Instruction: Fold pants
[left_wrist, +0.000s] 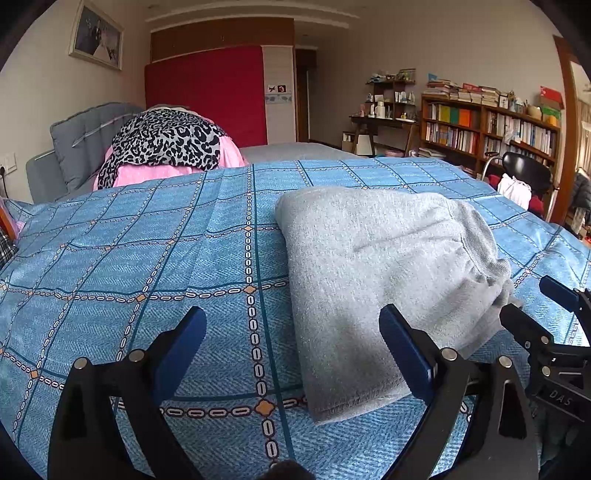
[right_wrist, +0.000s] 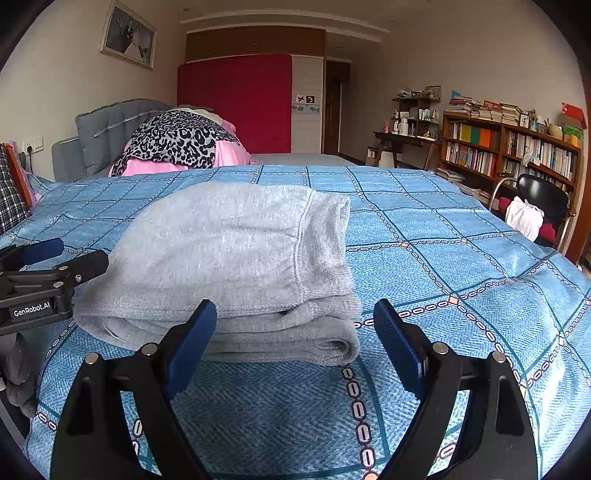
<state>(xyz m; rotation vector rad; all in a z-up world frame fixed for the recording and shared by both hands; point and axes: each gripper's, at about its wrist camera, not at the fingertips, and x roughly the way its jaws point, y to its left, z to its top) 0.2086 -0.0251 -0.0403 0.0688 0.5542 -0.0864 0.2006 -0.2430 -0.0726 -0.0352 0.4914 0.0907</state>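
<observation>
The grey pants (left_wrist: 388, 280) lie folded in a stacked bundle on the blue plaid bedspread (left_wrist: 147, 258); in the right wrist view the pants (right_wrist: 236, 266) show several layers with the waistband on the right side. My left gripper (left_wrist: 293, 325) is open and empty, its right finger over the bundle's near left part. My right gripper (right_wrist: 295, 317) is open and empty, just in front of the bundle's near edge. The right gripper (left_wrist: 532, 306) shows at the right of the left wrist view, and the left gripper (right_wrist: 59, 258) shows at the left of the right wrist view.
A pile of leopard-print and pink bedding (left_wrist: 166, 147) lies at the head of the bed by the grey headboard (left_wrist: 85, 136). A bookshelf (left_wrist: 491, 133) and a black chair (left_wrist: 524, 170) stand at the right, beyond the bed's edge.
</observation>
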